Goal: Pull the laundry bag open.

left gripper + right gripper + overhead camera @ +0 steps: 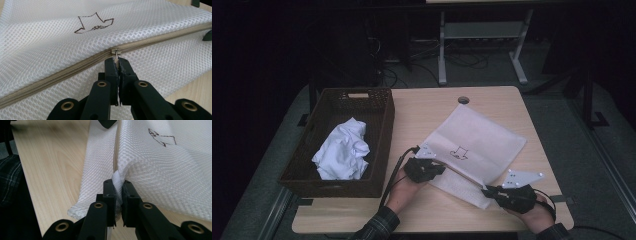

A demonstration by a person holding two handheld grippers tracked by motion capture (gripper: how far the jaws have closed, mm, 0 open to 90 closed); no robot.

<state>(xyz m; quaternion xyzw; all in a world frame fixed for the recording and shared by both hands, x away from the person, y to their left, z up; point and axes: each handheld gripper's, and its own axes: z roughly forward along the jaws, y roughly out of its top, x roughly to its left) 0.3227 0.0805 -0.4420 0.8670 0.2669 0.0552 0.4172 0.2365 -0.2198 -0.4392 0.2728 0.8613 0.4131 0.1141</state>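
The left gripper point(117, 61) is pinching the small metal zipper pull point(115, 52) of a white mesh laundry bag point(474, 142), its jaws pressed together on the tab where the beige zipper point(62, 72) is running across the mesh. The right gripper point(119, 185) is clamping a bunched fold of the bag's mesh at the end of that zipper, its jaws closed tight on the fabric. In the high view the left gripper point(432, 167) is sitting near the middle of the counter point(422, 107), and the right gripper point(492, 191) is sitting close to the counter's near right corner, with the zipper edge stretching between them. The bag is lying flat on the right half of the counter, a dark drawn outline point(458, 153) showing on its top face; what it depicts is hard to tell. A dark wicker basket point(384, 145) is standing along the counter's left edge, holding a crumpled white cloth point(343, 150).
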